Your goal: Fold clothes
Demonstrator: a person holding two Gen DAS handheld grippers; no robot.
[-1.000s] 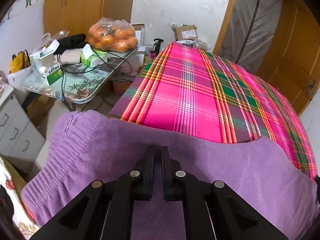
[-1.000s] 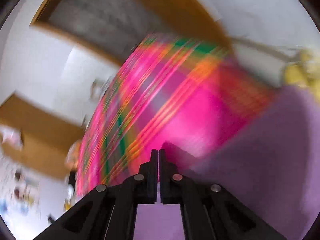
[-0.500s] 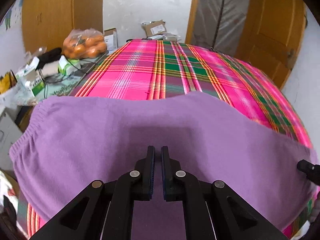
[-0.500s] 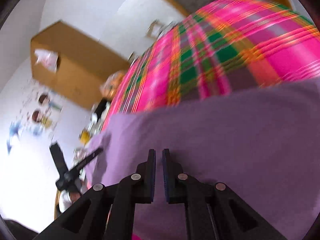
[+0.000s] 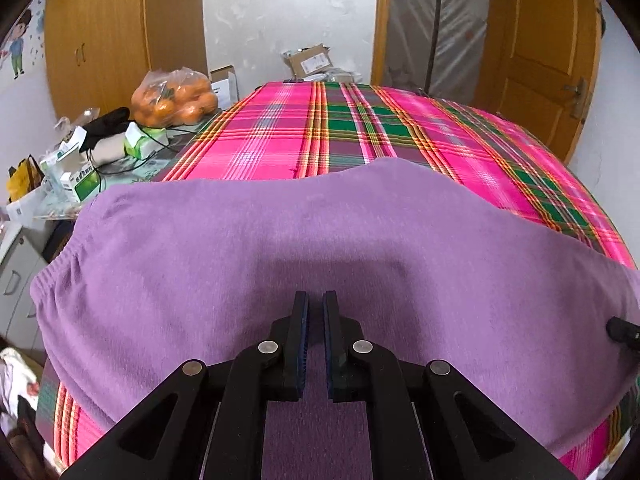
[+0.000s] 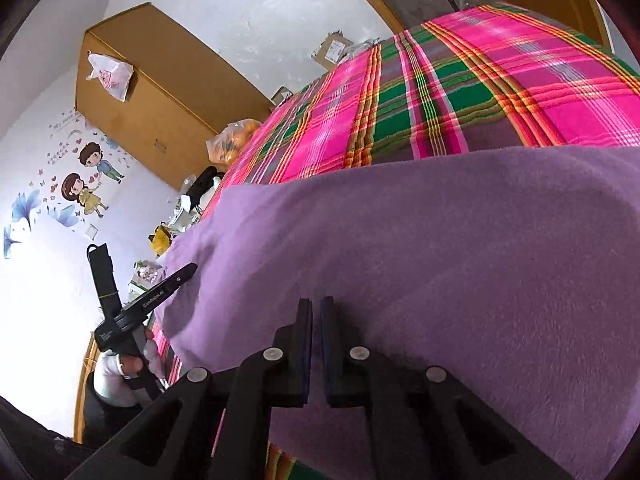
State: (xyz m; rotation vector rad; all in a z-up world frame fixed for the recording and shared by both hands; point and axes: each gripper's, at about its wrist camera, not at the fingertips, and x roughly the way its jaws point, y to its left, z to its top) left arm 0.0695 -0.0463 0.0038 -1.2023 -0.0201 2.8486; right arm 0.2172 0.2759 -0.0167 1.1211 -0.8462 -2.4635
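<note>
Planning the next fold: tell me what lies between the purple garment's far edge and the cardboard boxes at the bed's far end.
Only bare plaid bedsheet lies between the purple garment and the cardboard boxes; the left wrist view shows it best.

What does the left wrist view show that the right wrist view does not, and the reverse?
Only the left wrist view shows the wooden door with its handle and the green and white boxes on the side table. Only the right wrist view shows the cartoon wall stickers and a hand holding the left gripper. Both show the purple garment on the pink plaid sheet and the bag of oranges.
</note>
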